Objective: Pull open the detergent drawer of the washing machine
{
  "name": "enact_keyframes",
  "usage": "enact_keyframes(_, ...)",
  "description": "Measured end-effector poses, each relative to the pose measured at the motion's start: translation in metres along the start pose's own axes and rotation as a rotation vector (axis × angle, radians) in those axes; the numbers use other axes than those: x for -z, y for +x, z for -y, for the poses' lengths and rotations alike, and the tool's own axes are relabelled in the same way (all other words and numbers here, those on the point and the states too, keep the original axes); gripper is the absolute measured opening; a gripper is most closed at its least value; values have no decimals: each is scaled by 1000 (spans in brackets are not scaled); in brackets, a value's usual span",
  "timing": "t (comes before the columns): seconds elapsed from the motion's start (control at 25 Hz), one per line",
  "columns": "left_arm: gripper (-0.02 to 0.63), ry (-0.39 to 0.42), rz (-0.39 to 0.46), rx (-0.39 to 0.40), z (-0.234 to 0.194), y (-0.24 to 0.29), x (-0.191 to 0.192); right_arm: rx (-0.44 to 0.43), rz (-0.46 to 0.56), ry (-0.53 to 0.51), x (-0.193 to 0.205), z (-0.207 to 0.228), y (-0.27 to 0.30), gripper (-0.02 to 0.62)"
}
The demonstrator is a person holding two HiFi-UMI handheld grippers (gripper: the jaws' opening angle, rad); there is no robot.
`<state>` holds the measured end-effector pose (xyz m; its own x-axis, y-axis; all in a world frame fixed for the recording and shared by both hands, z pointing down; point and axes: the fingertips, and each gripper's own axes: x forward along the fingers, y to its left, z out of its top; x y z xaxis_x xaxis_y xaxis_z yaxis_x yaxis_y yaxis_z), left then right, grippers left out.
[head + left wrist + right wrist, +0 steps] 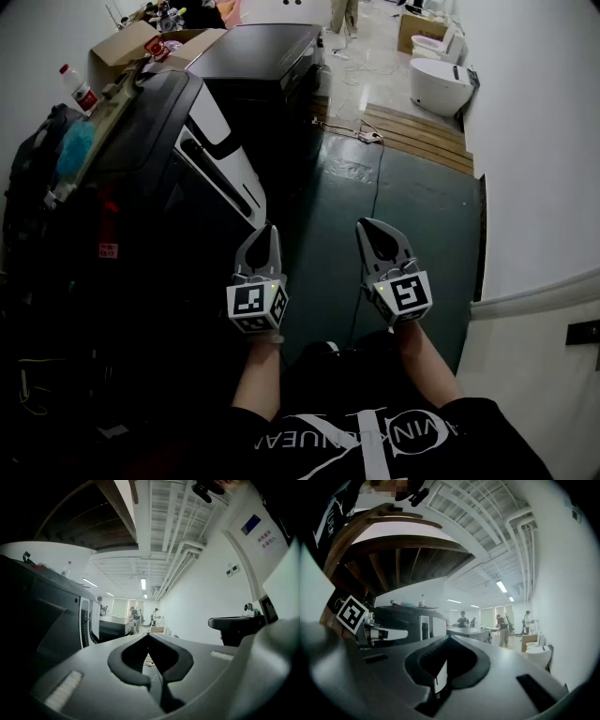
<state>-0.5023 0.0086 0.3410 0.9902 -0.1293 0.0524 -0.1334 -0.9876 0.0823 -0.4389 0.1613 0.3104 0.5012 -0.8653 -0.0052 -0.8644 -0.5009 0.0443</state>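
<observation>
Your left gripper (269, 230) and right gripper (370, 225) sit side by side above the floor (412, 216), near the washing machine (141, 131). The 2 pairs of jaws are pressed together, pinching nothing.

**A:** Dark green floor (412, 216) here, and the washing machine (141, 178) stands on it at the left.

**B:** Just behind it there's a black appliance (258, 66). Touching or only close, I can't call it.

**A:** Further out, a wooden slatted board (417, 136) lies flat where the green ends.

**B:** Past that the floor turns pale. A white toilet (441, 86) sits near the right wall, with a cardboard box (414, 30) beyond it.
</observation>
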Motion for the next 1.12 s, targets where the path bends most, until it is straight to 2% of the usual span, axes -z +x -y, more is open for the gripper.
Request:
enact_keyframes(0.12,9,11,-10,-8,-4,-1,5,-6,11,-37,5,-2,1,14)
enact_keyframes(0.36,9,3,12,-8,-9,-3,1,-6,9,-38,6,-5,4,14)
enact_keyframes(0.6,10,21,14,29,-4,-3,-2,-7,-3,-26,9,-7,4,14)
enact_keyframes(0.76,24,15,19,36,-1,-2,-2,-29,-16,-42,8,-9,8,14)
enact_keyframes(0.88,94,14,19,38,0,1,-4,-36,-17,-35,7,-8,8,14)
enact_keyframes(1.12,95,-1,17,25,-6,17,-4,-35,-40,-32,17,2,21,14)
